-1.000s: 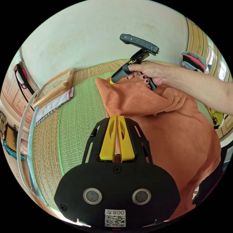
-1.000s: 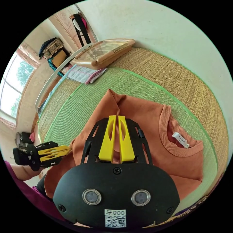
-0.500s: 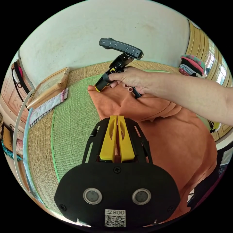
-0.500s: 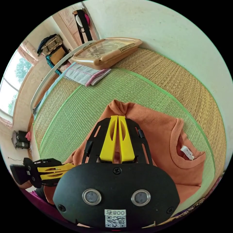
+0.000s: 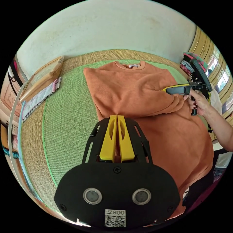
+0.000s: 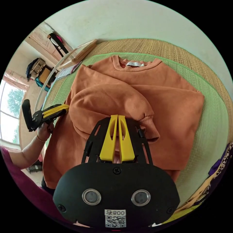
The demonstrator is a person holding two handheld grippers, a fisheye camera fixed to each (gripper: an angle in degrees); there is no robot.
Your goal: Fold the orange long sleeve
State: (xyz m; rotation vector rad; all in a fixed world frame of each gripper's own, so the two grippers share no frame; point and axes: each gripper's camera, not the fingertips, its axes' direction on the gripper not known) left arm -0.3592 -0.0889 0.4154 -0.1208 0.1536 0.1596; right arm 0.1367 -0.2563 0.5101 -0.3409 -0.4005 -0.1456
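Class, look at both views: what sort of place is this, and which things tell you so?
Probably a bedroom in a home. A woven mat covers a raised surface against a plain wall, an orange top lies spread on it, and folded clothes are stacked beside wooden doors.

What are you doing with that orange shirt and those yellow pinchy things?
A person is folding an orange long sleeve shirt on a green woven mat, with a gripper in each hand. The left gripper is shut on the shirt's edge. The right gripper is shut on a sleeve laid across the chest. The collar points toward the wall, and the shirt's bottom hangs over the mat's near edge.
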